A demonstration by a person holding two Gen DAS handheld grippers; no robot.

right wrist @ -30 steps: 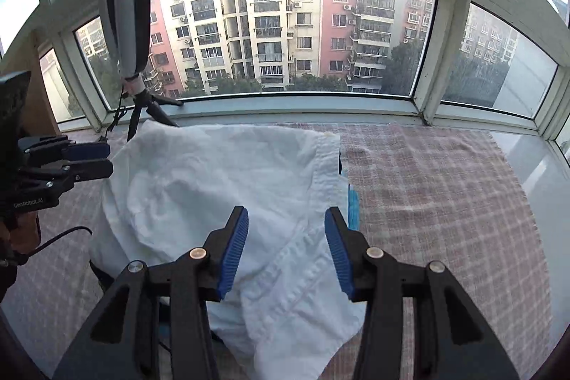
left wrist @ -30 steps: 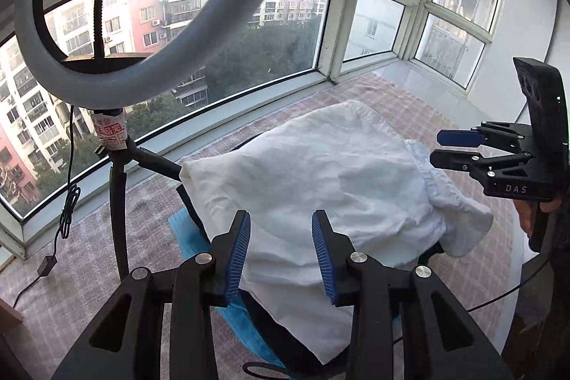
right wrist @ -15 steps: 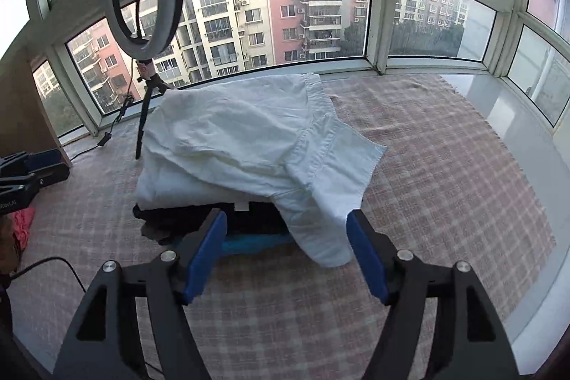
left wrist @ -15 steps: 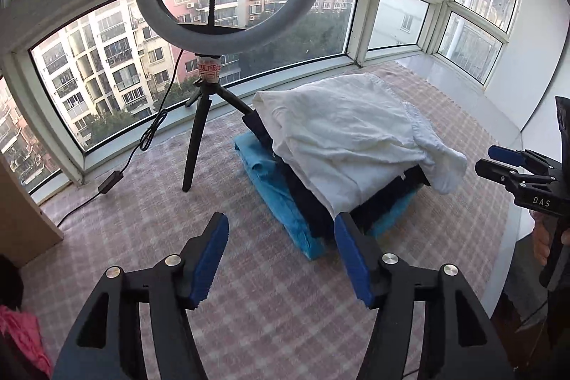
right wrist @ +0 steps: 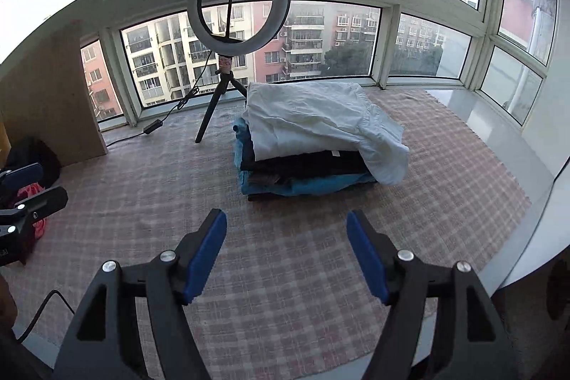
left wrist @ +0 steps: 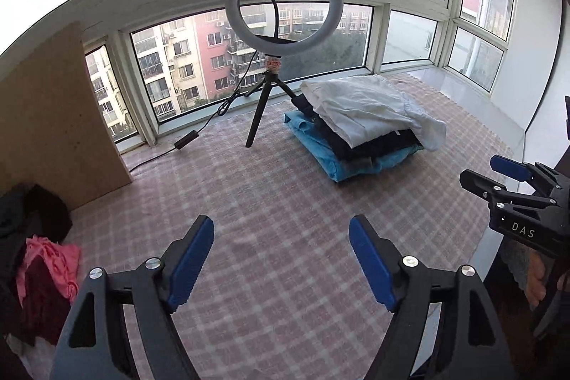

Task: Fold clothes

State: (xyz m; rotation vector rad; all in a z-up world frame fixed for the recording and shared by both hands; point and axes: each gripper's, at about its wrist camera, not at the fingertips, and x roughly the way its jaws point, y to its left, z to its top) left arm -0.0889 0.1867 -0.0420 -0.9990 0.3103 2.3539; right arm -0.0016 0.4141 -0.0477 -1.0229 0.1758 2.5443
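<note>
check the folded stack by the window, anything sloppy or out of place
Mostly neat, but the white garment on top is askew: one rumpled end droops over the right side of the stack, past the dark garment and blue garment beneath, down toward the checked cloth. Unfolded clothes sit heaped at the left.

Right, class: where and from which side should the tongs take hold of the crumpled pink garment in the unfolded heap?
Grip the crumpled pink garment at its exposed upper edge, coming from above on the checked cloth side: dark clothes hem in its other sides.
</note>
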